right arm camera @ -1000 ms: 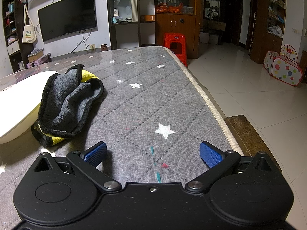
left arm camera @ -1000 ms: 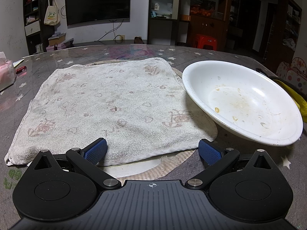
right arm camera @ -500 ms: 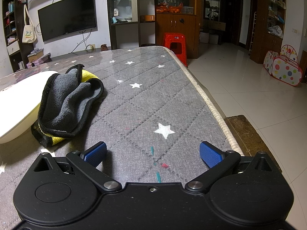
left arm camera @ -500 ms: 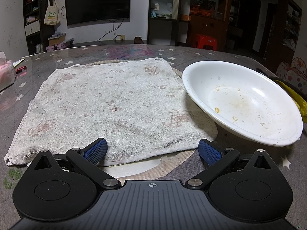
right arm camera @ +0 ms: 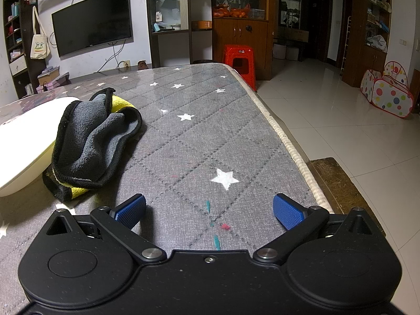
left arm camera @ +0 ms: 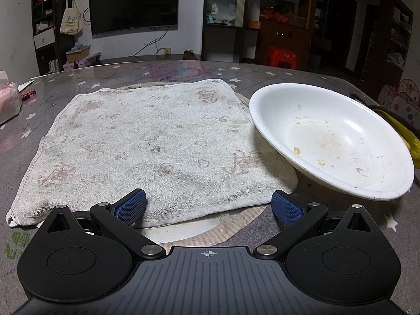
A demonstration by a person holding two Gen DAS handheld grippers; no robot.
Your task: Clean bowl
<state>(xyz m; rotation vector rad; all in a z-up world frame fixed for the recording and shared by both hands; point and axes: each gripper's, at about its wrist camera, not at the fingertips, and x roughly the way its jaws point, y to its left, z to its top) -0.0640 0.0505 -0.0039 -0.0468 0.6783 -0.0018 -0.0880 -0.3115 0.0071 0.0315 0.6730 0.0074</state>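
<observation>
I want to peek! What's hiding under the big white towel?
A striped beige mat pokes out beneath the white towel at its near and far edges. How far the mat reaches underneath, or anything else there, is covered.

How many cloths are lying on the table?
2. A white towel lies spread flat to the left of the bowl; a crumpled grey-and-yellow cloth lies against its right side. Others may be hidden.

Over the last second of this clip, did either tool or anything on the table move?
Nothing visibly changed. The left tool and right tool hang open and empty in the same spots. The shallow white bowl with food residue, the stained white towel and the crumpled grey-and-yellow cloth lie just as before.
</observation>
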